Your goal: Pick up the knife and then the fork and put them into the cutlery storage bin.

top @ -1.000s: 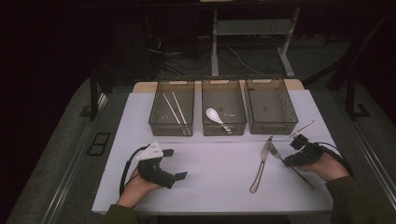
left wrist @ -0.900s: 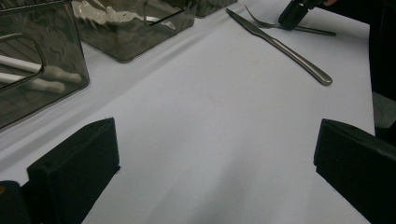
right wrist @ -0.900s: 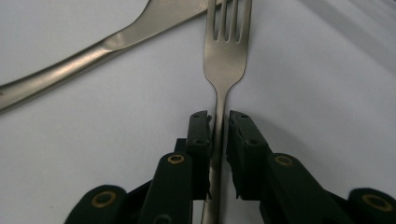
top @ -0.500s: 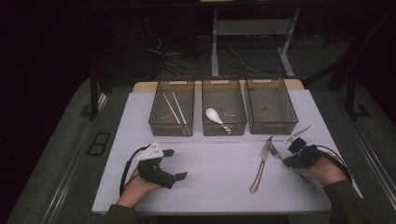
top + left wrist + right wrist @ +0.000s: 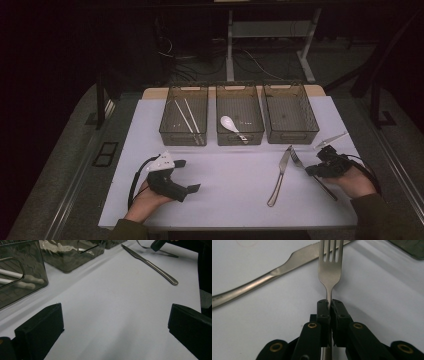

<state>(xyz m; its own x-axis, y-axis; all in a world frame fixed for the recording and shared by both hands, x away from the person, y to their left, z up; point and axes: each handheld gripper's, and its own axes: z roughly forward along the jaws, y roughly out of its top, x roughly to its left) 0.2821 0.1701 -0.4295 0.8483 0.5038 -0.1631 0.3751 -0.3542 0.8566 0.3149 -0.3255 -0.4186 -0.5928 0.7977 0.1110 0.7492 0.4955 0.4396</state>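
Note:
A steel fork (image 5: 329, 272) lies on the white tabletop with its tines pointing away from me. My right gripper (image 5: 329, 302) is shut on its neck, pads pressed to either side. From above, this gripper (image 5: 314, 170) sits at the right of the table, with the fork (image 5: 296, 159) beside a steel knife (image 5: 279, 177). The knife (image 5: 262, 282) lies just left of the fork's tines. My left gripper (image 5: 187, 175) rests open at the front left, with nothing between its jaws (image 5: 115, 322).
Three dark clear bins stand in a row at the back: the left bin (image 5: 165, 131) holds white chopsticks (image 5: 186, 116), the middle one (image 5: 219, 135) a white spoon (image 5: 231, 125), and the right one (image 5: 314, 127) nothing visible. A pale slim utensil (image 5: 331, 140) lies near the right edge.
My right hand has shifted slightly toward the front edge, and its jaws have come together on the fork. The left hand has stayed put.

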